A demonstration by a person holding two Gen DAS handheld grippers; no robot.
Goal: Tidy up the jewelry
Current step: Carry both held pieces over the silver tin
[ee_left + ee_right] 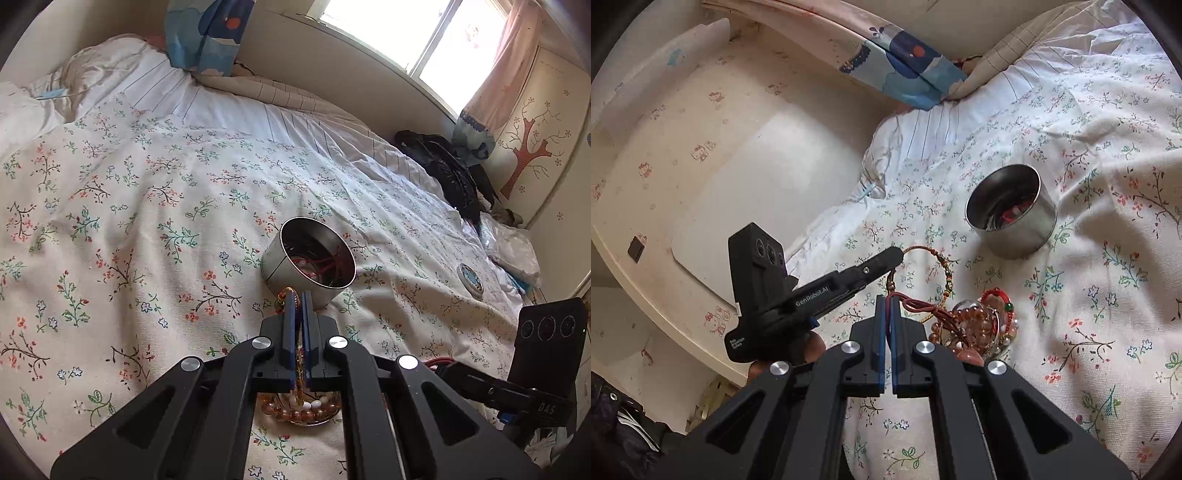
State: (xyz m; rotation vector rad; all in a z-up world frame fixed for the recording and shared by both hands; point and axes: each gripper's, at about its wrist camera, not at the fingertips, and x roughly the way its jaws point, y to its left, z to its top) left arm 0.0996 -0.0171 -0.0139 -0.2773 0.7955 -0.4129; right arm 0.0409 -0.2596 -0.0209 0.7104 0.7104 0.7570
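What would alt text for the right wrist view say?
Two black tongs work over a floral bedspread: the right tongs pinch a red cord from a heap of beaded bracelets, the left tongs hold a woven bangle. A metal tin stands beyond.

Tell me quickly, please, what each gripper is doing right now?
Left gripper: closed on a braided cord bracelet.
Right gripper: closed on a dark red cord from the jewelry pile.
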